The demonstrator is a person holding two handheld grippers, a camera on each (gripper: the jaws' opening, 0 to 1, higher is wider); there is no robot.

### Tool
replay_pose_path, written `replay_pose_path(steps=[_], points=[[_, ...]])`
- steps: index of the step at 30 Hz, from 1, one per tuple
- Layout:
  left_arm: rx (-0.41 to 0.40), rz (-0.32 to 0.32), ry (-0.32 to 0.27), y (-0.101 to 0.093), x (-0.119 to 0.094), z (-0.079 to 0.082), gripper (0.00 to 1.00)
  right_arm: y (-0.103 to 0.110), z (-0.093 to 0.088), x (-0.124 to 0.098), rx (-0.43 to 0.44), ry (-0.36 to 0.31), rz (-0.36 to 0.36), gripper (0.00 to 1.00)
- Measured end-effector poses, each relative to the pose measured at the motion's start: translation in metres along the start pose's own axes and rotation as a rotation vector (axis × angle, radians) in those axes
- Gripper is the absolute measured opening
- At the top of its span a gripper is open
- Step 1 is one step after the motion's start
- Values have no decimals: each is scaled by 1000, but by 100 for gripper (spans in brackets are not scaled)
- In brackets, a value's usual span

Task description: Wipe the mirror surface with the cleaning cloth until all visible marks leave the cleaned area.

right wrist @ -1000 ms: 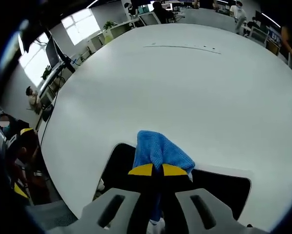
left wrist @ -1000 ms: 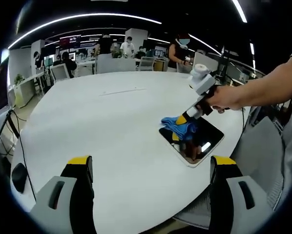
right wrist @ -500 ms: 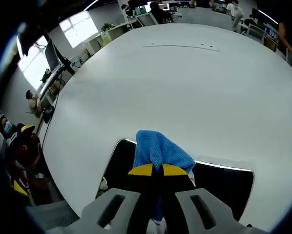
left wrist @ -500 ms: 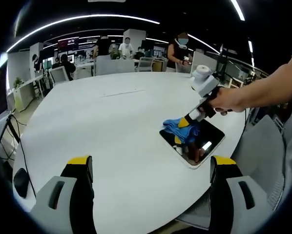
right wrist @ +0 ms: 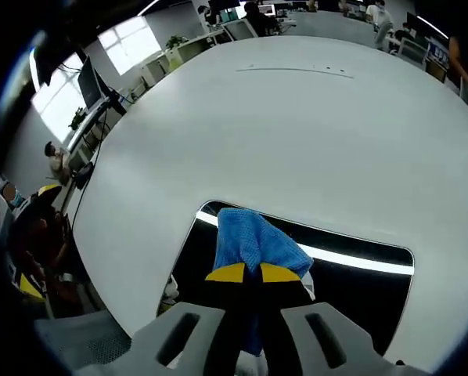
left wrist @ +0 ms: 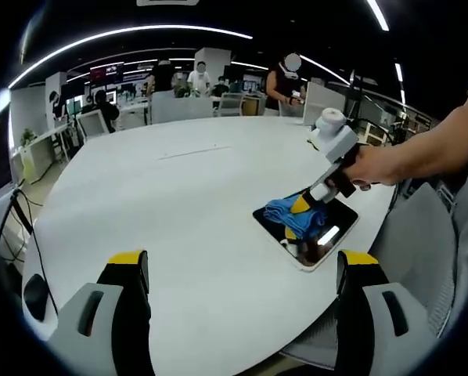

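cleaning cloth (right wrist: 253, 243): bright blue, fine waffle weave, bunched ahead of the yellow fingertips
mirror (right wrist: 359, 290): dark, glossy, pale rim, white light streak
right gripper (right wrist: 253, 273): grey body, yellow tips
left gripper (left wrist: 242, 270): grey, black, yellow-capped
table (left wrist: 179, 204): plain white

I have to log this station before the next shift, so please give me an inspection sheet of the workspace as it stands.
Surface: large white round table, bare apart from the job's things.
Job's things: dark mirror lying flat near the table edge; blue cleaning cloth on it.
Clutter: nothing seen on the table.
Grippers: right gripper shut on the cloth, over the mirror; left gripper open, empty, off the table edge.
Cables: black cables hang beside the table.
Surroundings: open office, desks, monitors, several people.
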State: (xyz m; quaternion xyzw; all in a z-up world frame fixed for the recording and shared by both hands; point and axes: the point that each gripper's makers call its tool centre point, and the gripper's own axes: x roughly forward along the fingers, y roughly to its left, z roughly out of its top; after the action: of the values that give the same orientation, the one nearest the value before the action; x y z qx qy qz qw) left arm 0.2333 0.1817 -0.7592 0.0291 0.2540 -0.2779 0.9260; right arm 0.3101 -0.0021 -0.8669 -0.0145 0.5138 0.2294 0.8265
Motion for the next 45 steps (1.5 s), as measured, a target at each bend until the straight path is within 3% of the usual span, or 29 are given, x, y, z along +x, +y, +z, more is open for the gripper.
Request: replay_pose_path(steps=[12,28,37,45], points=[[-8,1,0,-3,-1,-5,99,8,-12,-3,-4,-10,6,0],[-9,-3,-13,-6,4,1,99,22,-34,-13,11,-1,44,0],[-1,-32,-7,-12,8,-2,99,25,-38,-16,23,1,50,0],[4,-25,-24,-14,13,5,99,26,-43,-18,29,8,56,0]])
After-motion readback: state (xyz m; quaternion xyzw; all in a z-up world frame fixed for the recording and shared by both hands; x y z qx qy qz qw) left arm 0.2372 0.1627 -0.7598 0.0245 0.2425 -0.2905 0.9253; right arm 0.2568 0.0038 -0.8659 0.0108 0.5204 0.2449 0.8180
